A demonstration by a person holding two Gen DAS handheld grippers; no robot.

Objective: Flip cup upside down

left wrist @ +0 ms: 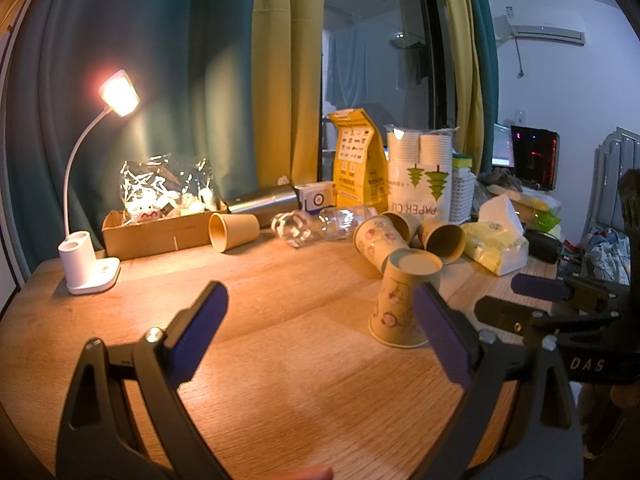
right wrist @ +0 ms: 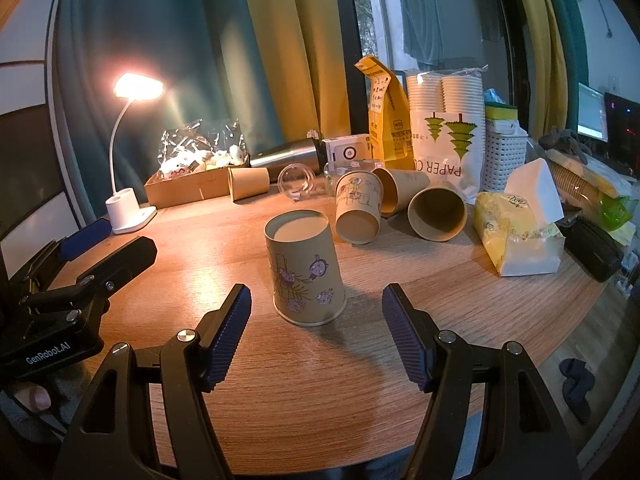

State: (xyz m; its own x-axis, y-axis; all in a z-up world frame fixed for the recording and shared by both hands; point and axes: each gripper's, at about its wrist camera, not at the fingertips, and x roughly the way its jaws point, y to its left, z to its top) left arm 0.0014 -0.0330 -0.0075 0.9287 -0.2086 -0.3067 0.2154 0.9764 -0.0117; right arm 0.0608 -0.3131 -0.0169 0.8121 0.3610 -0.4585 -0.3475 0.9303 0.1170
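Altogether one cup stands inverted, four lie sideways; both grippers' fingers gape wide, holding nothing.

Home setting, bedroom or dorm-like. Teal and yellow curtains over dark window behind table's far edge. Wall air conditioner top right. Lit desk lamp at table's left corner; tissue pack, snack bags at right edge.
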